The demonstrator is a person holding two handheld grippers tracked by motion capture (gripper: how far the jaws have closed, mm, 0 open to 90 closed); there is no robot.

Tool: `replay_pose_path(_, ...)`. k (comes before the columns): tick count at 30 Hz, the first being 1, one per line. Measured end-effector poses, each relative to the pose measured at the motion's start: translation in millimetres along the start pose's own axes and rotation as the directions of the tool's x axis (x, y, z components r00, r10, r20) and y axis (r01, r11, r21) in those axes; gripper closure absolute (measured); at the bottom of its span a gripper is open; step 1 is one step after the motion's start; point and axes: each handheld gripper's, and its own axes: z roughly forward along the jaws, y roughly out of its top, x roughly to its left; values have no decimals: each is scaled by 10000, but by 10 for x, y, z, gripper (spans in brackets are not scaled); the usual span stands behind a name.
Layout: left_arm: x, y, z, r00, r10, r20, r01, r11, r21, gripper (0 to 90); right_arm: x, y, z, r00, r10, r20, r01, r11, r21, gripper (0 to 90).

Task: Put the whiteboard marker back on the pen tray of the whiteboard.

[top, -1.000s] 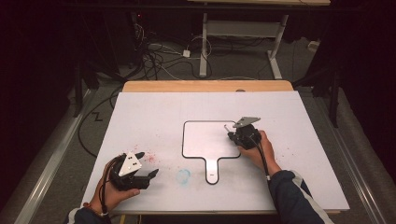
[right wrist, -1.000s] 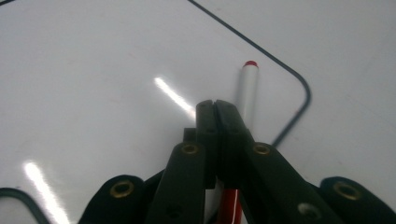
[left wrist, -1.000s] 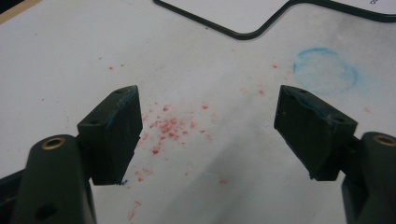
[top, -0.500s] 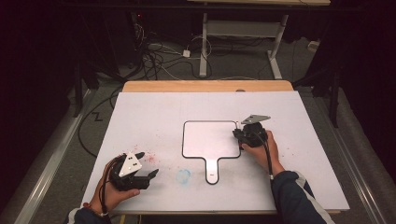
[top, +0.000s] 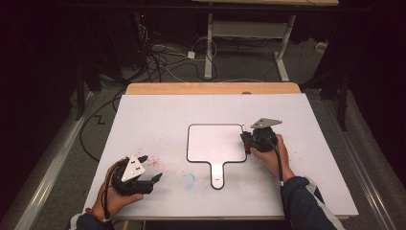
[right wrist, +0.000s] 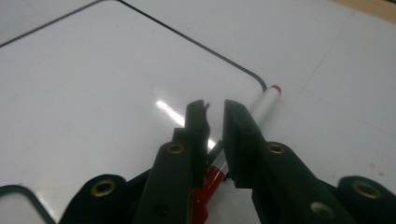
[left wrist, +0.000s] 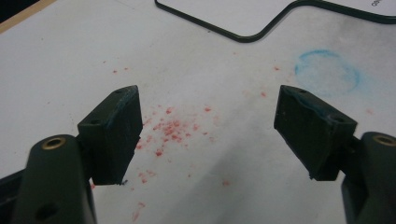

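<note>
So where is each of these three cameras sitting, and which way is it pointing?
High view: above the person's side, facing forward and down on the white table; both forearms, the left gripper and the right gripper show.
Left gripper view: rides the left gripper, facing red specks on the table; its open jaws show.
Right gripper view: rides the right gripper, above a red-capped white marker; its jaws have just been opening.
All three views share the black-rimmed white paddle-shaped board.

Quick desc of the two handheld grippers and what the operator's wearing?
Both the left gripper and the right gripper are black, two-jawed, with brass-coloured screw inserts, a grey triangular plate on top and a trailing black cable. Left pads carry blue smudges. Sleeves are dark navy; the right has a white stripe.
</note>
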Motion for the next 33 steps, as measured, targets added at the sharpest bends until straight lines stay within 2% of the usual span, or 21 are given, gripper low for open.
replay_pose_path(3,-1,8,13,10000,-11,-64,11,10000,-47,221,14,-46,-105,9994,-318,103,320,9993,-177,744)
replay_pose_path(8,-12,16,34,9998,93,-172,-93,10000,36,213,28,-148,-269,9973,-719,139,728,9942,-792,625)
replay_pose_path(10,-19,13,28,9997,121,-218,-121,9999,31,211,40,-189,-344,9977,-668,81,673,9919,-1073,569)
replay_pose_path(13,-31,9,27,9994,132,-312,-132,9999,10,210,86,-257,-436,9958,-897,177,913,9865,-1361,508)
replay_pose_path(15,-39,12,34,9982,314,-513,-314,9995,13,204,118,-304,-506,9940,-1087,152,1097,9806,-1622,449)
replay_pose_path(17,-46,3,40,9983,257,-527,-253,9996,96,204,144,-349,-589,9928,-1174,251,1200,9751,-1864,395)
replay_pose_path(19,-47,-2,45,9971,321,-683,-312,9994,135,204,163,-401,-681,9936,-1126,120,1126,9708,-2120,370)
replay_pose_path(21,-43,-4,42,9968,293,-747,-286,9995,95,203,200,-465,-771,9923,-1234,57,1216,9679,-2197,306)
replay_pose_path(25,-49,-16,33,9964,339,-775,-335,9994,69,197,335,-598,-938,9901,-1382,243,1400,9623,-2332,253)
replay_pose_path(29,-58,-12,46,9961,424,-777,-417,9991,114,191,453,-673,-1058,9814,-1847,522,1919,9488,-2509,227)
replay_pose_path(33,-69,-5,59,9960,494,-745,-483,9987,162,189,478,-705,-1106,9832,-1748,520,1823,9460,-2682,212)
